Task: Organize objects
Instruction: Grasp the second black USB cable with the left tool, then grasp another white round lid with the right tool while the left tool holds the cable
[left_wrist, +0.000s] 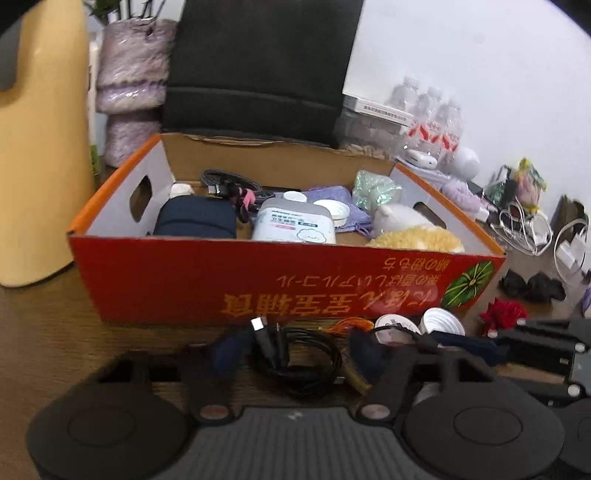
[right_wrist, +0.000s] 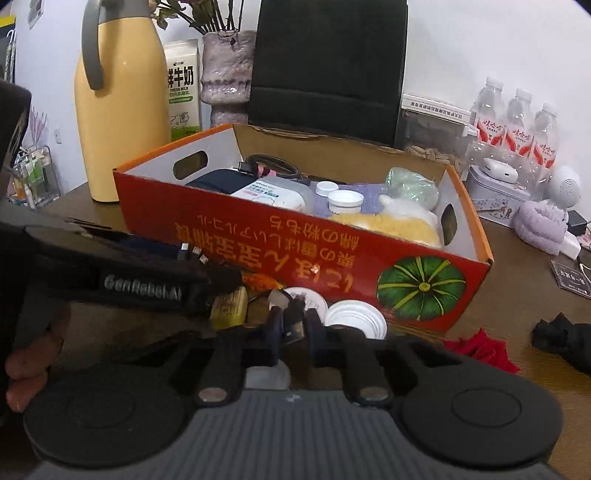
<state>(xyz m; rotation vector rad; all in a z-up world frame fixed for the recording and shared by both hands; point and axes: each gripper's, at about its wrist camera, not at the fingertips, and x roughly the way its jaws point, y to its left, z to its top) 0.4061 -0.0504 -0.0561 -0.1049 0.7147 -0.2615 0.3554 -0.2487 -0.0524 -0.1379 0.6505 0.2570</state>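
Black cable coil (left_wrist: 295, 360): seen on the wooden table (left_wrist: 55, 332), between the part-spread fingers of the left gripper (left_wrist: 297, 354); contact cannot be told
Left gripper: jaws part-spread
Right gripper (right_wrist: 293, 328): nearly pressed together, pinching a small dark connector (right_wrist: 294, 326)
Orange cardboard box (left_wrist: 166, 280): set just beyond both grippers, filled with a wipes pack (left_wrist: 295, 223), navy pouch (left_wrist: 194, 218) and plush toy (left_wrist: 413, 229)
White lids (right_wrist: 356, 319): lying just ahead of the right gripper, at the box front
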